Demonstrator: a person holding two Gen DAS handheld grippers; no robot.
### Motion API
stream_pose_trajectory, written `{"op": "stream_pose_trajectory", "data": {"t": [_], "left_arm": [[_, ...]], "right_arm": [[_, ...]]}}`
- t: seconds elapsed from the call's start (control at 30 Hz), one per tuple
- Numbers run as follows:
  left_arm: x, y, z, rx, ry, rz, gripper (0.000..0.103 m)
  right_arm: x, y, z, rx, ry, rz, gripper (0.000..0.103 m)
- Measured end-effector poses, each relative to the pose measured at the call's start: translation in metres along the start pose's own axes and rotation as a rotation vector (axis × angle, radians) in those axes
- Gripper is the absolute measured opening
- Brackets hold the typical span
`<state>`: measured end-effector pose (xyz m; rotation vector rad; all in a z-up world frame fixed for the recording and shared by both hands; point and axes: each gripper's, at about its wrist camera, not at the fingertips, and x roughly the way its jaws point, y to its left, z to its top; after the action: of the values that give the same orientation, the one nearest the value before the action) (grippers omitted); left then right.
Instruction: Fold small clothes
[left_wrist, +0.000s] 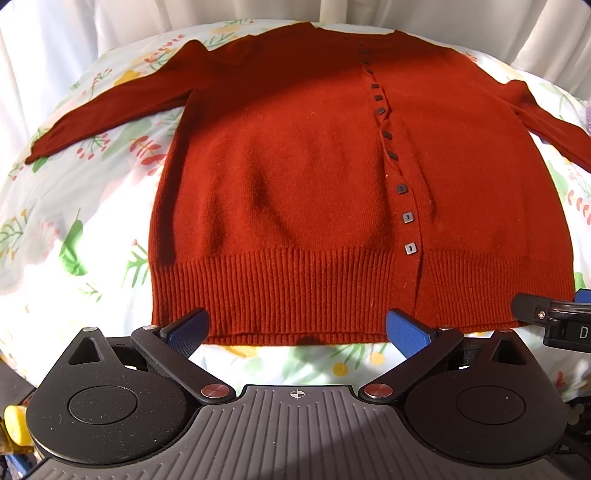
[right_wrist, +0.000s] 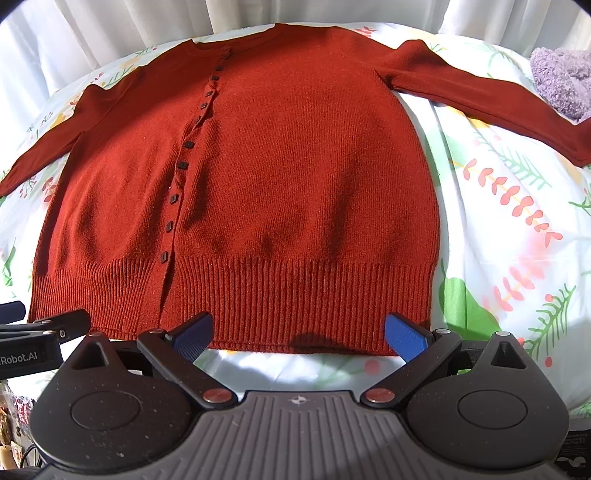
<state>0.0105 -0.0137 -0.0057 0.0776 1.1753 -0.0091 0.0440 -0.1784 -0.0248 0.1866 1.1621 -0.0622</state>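
A rust-red knit cardigan (left_wrist: 295, 177) lies flat and face up straight ahead of both hand-held grippers, its sleeves spread out to either side. The knit is fine and slightly fuzzy, ending in a broad ribbed hem (left_wrist: 295, 291) nearest the grippers. A row of small dark square buttons (left_wrist: 400, 188) runs up the closed front placket, which puckers a little midway.

The left hand-held gripper (left_wrist: 295, 332) hangs just over the hem's near edge, its jaws spread wide and holding nothing; the textured blue pads (left_wrist: 406, 332) sit on black linkage arms. The right hand-held gripper (right_wrist: 299, 334) is posed the same way at the hem further right, jaws wide apart and empty, and its black tip shows at the right edge of the left wrist view.

The cardigan rests on a bed covered by a white floral sheet (right_wrist: 509, 206) printed with green leaves, coral sprigs and yellow blooms. Pale curtains (right_wrist: 147, 22) hang beyond it. A fluffy lilac item (right_wrist: 565, 81) lies far ahead to the right, beside the sleeve (right_wrist: 480, 92).
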Motion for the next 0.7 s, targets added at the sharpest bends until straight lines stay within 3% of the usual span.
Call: {"op": "stream_pose_trajectory", "data": {"t": [0.7], "left_arm": [[0.0006, 0.0011, -0.0006, -0.007, 0.011, -0.004, 0.103]], "right_arm": [[-0.0005, -0.0021, 0.0004, 0.003, -0.003, 0.011, 0.099]]}}
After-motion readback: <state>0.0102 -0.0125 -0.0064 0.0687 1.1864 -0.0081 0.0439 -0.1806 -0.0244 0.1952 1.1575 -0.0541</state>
